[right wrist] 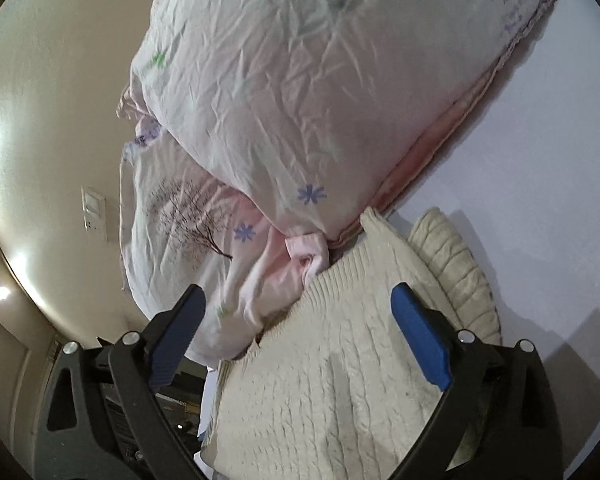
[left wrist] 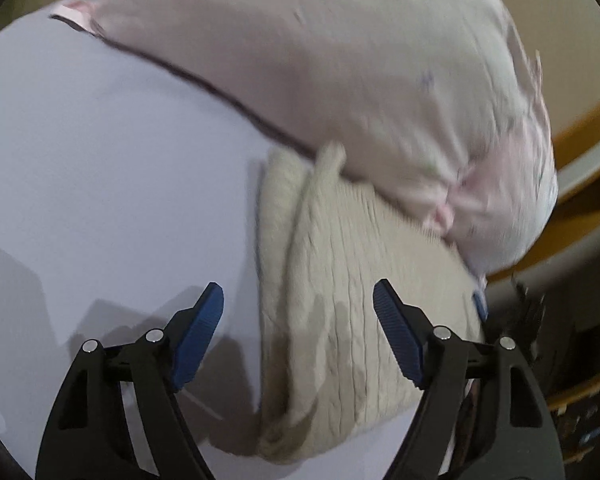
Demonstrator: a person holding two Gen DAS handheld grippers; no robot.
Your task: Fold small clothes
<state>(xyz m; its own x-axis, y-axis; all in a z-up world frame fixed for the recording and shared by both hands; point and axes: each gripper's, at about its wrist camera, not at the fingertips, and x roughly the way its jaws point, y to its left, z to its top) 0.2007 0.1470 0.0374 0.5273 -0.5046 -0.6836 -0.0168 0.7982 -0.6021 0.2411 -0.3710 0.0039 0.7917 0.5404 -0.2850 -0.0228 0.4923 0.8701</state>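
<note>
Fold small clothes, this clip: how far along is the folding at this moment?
Early or between steps. Looks done: the cream cable-knit sweater already lies doubled on the white surface, one layer over another. In hand: nothing; the left hand-held gripper and right hand-held gripper both hover open above it. Left: any further fold, and its far end sits under the pink printed bedding.

Both wrist cameras look forward between their own spread fingers, close above a white surface (left wrist: 100, 152). Both views share the cream knit garment (left wrist: 352, 280) and the pink bedding (left wrist: 320, 60); the right view also faces a wall (right wrist: 60, 100).
</note>
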